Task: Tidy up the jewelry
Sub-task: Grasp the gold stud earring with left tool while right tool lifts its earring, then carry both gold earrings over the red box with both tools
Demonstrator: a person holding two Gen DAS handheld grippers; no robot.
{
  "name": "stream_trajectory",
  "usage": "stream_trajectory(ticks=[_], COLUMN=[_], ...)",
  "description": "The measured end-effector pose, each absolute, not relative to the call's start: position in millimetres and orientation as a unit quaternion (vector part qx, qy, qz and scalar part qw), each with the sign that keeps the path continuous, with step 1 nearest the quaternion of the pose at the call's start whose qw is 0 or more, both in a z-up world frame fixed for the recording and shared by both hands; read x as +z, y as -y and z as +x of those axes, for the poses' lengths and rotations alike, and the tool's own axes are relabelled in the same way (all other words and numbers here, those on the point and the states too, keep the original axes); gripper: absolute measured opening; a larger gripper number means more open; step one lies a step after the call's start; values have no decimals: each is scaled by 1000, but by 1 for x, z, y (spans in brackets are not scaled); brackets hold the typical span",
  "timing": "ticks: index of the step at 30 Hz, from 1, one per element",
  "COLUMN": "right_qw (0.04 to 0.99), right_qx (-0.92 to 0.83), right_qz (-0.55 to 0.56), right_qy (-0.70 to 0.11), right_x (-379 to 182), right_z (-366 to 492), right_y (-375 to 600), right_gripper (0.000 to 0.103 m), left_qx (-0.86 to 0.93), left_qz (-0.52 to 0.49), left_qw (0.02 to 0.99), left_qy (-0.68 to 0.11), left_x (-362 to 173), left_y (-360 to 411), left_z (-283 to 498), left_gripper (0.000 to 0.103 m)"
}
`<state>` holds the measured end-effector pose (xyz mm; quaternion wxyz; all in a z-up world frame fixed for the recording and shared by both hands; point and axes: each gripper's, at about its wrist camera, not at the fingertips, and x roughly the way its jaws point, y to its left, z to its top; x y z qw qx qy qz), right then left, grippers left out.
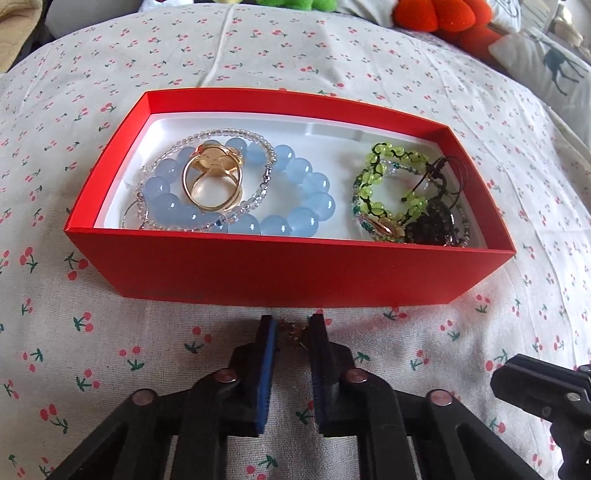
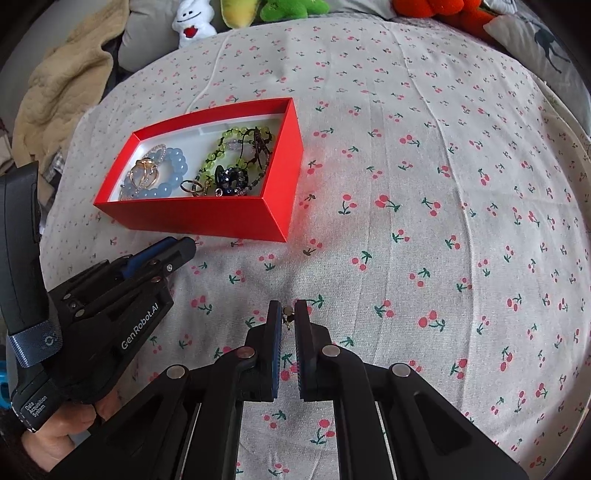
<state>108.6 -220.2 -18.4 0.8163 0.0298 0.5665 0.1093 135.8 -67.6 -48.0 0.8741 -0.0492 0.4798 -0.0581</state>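
A red box (image 1: 280, 269) with a white lining holds a blue bead bracelet (image 1: 295, 195), a gold ring (image 1: 212, 177), a clear bead bracelet and a green bead bracelet (image 1: 384, 177) with dark pieces. My left gripper (image 1: 291, 326) is shut on a small gold piece of jewelry (image 1: 293, 332), just in front of the box's near wall. My right gripper (image 2: 289, 314) is shut on a small gold piece (image 2: 287, 318) above the cloth, to the right of the box (image 2: 207, 218). The left gripper (image 2: 177, 251) also shows in the right wrist view.
A cherry-print cloth (image 2: 424, 221) covers the bed. Plush toys (image 2: 291, 9) and a white toy (image 2: 194, 22) line the far edge. A beige blanket (image 2: 62, 92) lies at far left, a deer-print pillow (image 2: 539, 40) at far right.
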Motion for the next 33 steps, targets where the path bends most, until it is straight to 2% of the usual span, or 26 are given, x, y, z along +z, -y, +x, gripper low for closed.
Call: stream_trajectory(ticks=[1,21,33], right_qw=[816,817,832], right_qx=[108,109,143], right_qz=[30,30,50], right_qy=[-567,-565,-534], right_x=[-18,-18,13], right_z=[109,109,101], right_y=[221,212,196], right_gripper=[7,7,7], left_qx=[-58,-99,-118], left_qz=[-52,-138,-145], left_qw=[873,841,853], left_qy=[-481,-513,-487], left_x=[-48,-33,3], left_y=[66,31,15], left_z=[136,119,99], left_gripper=[5,4,4])
